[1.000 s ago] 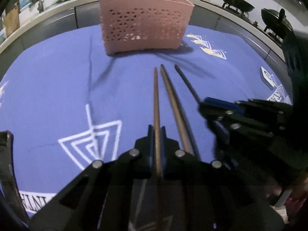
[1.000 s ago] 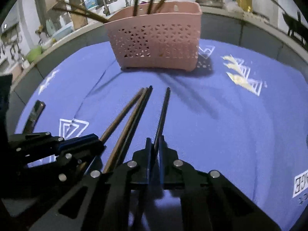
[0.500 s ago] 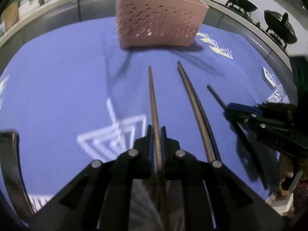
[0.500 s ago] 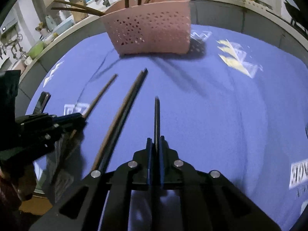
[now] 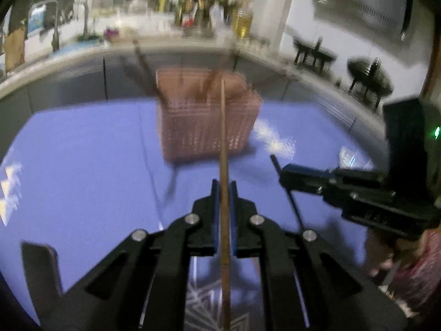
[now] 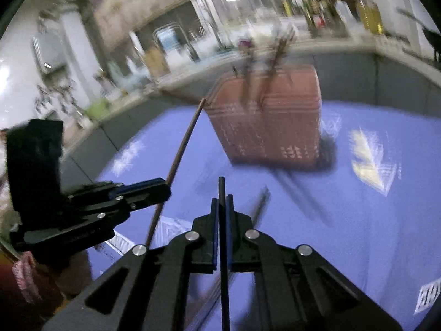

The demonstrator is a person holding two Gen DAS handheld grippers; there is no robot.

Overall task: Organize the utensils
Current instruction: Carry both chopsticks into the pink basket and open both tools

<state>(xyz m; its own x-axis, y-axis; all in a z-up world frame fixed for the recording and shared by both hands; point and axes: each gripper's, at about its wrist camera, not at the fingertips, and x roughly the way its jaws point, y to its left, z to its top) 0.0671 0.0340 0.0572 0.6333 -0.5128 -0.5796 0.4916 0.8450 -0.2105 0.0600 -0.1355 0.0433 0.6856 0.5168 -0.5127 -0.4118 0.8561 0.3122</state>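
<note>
My left gripper (image 5: 223, 186) is shut on a brown chopstick (image 5: 223, 138) and holds it in the air, tip toward the pink perforated basket (image 5: 206, 127). My right gripper (image 6: 221, 202) is shut on a black chopstick (image 6: 221, 187), also lifted. The basket (image 6: 270, 127) stands at the back of the blue cloth (image 6: 358, 220) with several chopsticks sticking out. Each gripper shows in the other's view: the right gripper (image 5: 284, 175) and the left gripper (image 6: 162, 190) with its brown chopstick (image 6: 187, 140). Another chopstick (image 6: 259, 207) lies on the cloth. Both views are motion-blurred.
A grey counter edge (image 5: 69, 82) runs behind the cloth. Behind it stand a sink with taps (image 5: 55, 27), bottles (image 5: 242, 22) and dark pans (image 5: 369, 74) on a stove at the right.
Both grippers have lifted their chopsticks off the cloth and tilted upward, so the basket now sits lower and farther in view. One pair stays on the cloth.
</note>
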